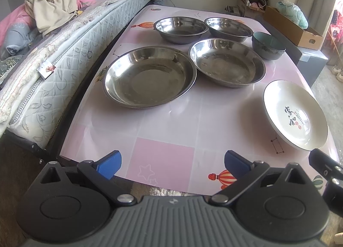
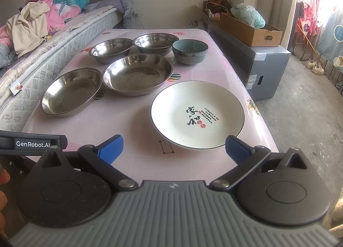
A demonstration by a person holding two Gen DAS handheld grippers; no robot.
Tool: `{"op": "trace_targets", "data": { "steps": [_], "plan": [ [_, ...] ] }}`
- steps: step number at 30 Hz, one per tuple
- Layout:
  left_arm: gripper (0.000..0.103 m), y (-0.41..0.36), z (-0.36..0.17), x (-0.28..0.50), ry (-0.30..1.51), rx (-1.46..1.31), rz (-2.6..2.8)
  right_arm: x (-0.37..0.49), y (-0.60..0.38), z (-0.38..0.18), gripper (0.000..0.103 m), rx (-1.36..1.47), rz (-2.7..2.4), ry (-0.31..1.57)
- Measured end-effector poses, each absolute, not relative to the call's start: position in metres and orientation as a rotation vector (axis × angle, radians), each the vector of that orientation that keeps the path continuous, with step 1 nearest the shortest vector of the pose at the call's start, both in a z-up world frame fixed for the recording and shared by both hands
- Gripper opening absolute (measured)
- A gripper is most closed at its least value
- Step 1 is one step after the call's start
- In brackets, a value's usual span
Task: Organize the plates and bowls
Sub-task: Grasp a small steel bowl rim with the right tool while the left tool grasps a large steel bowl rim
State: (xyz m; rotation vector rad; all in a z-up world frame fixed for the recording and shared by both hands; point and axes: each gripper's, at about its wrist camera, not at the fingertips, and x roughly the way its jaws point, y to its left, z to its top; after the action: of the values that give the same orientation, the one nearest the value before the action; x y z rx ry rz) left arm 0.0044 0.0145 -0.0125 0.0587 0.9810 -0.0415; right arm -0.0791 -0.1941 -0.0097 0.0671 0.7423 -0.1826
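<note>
On the pink table lie two wide steel plates. Behind them stand two steel bowls and a teal ceramic bowl. A white plate with black calligraphy lies at the near right. My left gripper hovers open over the table's near edge, nothing between its blue fingers. My right gripper is open too, its right finger just in front of the white plate's near rim.
A bed with a mattress and heaped bedding runs along the table's left side; a person lies on it at the far end. A grey box bearing a cardboard tray stands right of the table. Concrete floor lies beyond.
</note>
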Motion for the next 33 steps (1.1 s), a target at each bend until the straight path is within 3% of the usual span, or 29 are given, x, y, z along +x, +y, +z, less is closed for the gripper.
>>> {"op": "trace_targets", "data": {
  "steps": [17,33],
  "plan": [
    [0.103,0.047,-0.037,0.042,0.973,0.035,-0.003,-0.047,-0.210,-0.015,0.102,0.190,-0.158,0.665],
    [0.103,0.096,0.000,0.115,0.864,-0.028,0.112,0.037,-0.229,0.019,0.102,0.120,0.010,0.548]
  ]
}}
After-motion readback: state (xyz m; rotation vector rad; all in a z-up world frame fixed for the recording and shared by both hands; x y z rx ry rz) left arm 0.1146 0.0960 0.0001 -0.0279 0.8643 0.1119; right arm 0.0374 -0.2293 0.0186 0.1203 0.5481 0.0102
